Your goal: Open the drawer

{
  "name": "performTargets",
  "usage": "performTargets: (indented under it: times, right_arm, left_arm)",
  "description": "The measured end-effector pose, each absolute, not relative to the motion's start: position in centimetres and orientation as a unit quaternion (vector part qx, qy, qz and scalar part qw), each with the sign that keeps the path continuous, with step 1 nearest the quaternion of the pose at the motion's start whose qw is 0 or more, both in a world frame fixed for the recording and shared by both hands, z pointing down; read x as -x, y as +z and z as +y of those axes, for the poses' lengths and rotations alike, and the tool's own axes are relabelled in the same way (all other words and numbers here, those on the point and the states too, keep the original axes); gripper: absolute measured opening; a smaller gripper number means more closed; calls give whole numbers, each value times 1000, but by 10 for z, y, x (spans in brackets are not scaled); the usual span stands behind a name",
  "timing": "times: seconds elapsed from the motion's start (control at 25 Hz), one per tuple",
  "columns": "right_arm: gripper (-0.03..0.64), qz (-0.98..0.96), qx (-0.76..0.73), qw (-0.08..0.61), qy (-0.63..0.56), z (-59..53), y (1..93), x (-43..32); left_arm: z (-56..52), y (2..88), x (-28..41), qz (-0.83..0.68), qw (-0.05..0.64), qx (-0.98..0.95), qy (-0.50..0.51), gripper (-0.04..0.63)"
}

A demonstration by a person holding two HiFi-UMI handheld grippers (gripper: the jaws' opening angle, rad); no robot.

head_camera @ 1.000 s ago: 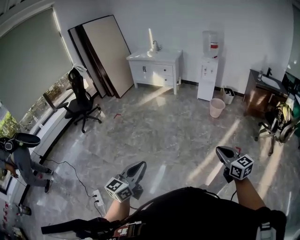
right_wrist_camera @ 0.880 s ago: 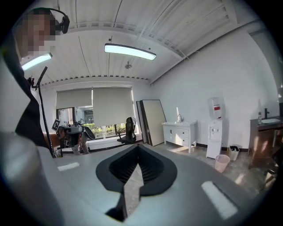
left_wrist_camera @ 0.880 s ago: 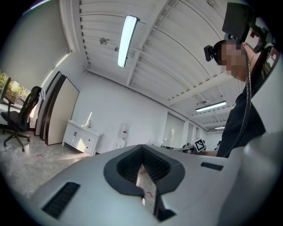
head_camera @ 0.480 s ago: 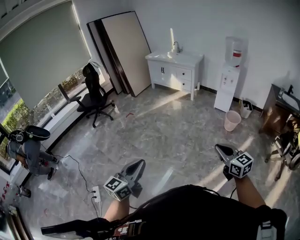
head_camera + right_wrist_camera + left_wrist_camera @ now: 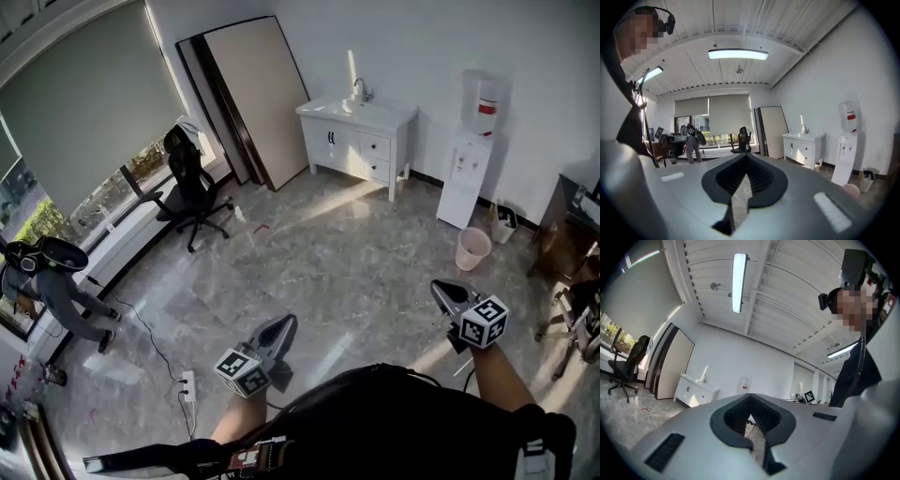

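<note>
**A:** Where does the drawer sit from the grippers?

**B:** Well apart. The left gripper (image 5: 282,324) and the right gripper (image 5: 444,290) are held low in front of the person's dark-clothed body. The drawer (image 5: 378,147) is across the room, in the white cabinet (image 5: 323,148) against the far wall. Two drawer fronts are stacked in the cabinet's right half, with a pair of doors (image 5: 330,138) to their left. In the head view the cabinet lies above and between the two grippers. The right gripper view has it right of the jaws, and the left gripper view has it left of them.

**A:** And the jaws?

**B:** Both pairs are closed together. Only a thin slit is left between the pads, and floor shows through it. Neither gripper holds or touches anything.

**A:** What's around them?

**B:** Grey marbled floor (image 5: 356,253) with sunlit stripes lies between the grippers and the cabinet. A power strip (image 5: 185,383) with its cable lies on the floor left of the left gripper. Right of the cabinet stands a water dispenser (image 5: 472,150), with a pink bin (image 5: 472,248) in front of it. Left of the cabinet, large boards (image 5: 253,94) lean on the wall. An office chair (image 5: 192,183) stands by the window (image 5: 37,214), and a person (image 5: 52,291) is at the far left beside it.
</note>
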State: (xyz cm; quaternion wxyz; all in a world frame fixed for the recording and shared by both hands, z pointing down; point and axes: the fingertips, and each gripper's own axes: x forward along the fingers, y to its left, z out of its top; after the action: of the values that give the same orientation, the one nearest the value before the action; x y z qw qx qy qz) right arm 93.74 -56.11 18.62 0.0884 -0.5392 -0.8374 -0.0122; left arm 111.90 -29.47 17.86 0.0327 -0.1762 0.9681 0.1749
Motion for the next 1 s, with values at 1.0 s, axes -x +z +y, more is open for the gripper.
performTargets:
  times: [1.0]
  right_arm:
    - [2, -878, 473, 70, -7, -327, 174, -774]
  left_arm:
    - [-27, 162, -918, 955, 46, 245, 161, -9]
